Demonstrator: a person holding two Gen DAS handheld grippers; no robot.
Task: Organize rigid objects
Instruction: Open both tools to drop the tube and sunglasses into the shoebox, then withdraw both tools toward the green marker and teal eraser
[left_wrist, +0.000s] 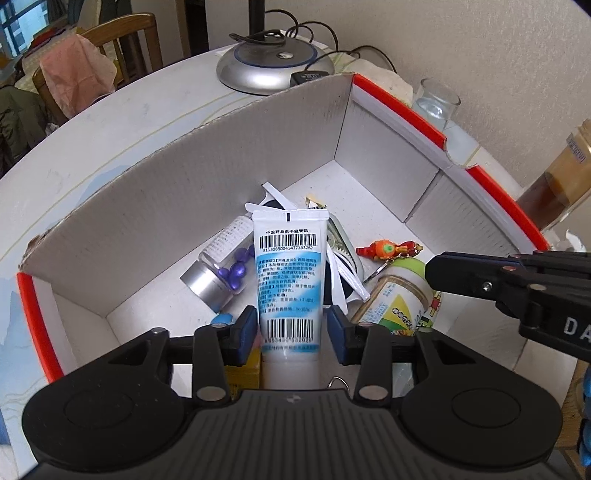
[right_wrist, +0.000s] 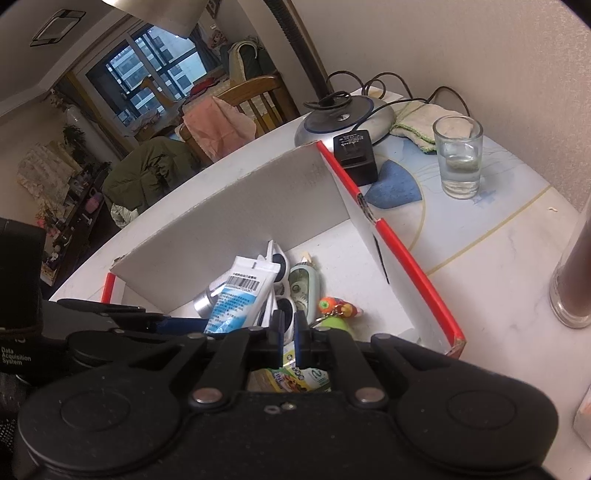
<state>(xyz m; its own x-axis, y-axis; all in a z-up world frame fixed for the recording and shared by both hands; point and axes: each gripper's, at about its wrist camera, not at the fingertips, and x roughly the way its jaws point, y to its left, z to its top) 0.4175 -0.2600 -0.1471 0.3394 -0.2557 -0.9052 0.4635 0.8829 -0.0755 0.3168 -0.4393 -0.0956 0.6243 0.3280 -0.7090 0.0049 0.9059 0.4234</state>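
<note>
The left gripper (left_wrist: 291, 334) hangs low inside the white cardboard box with red-edged rim (left_wrist: 424, 122), its blue pads parted to either side of a white squeeze tube with blue label and barcodes (left_wrist: 290, 280), a sliver of gap showing on each side, so the tube looks released, not held. Beside it the right gripper (right_wrist: 290, 341) is pinched shut on nothing. The tube rests among a clear vial of purple beads (left_wrist: 221, 267), white sunglasses (right_wrist: 279, 291), an orange toy keychain (left_wrist: 388, 249) and a green-capped jar (left_wrist: 399, 295); nothing more to gather shows on the table (right_wrist: 480, 258), so sorting seems well along.
</note>
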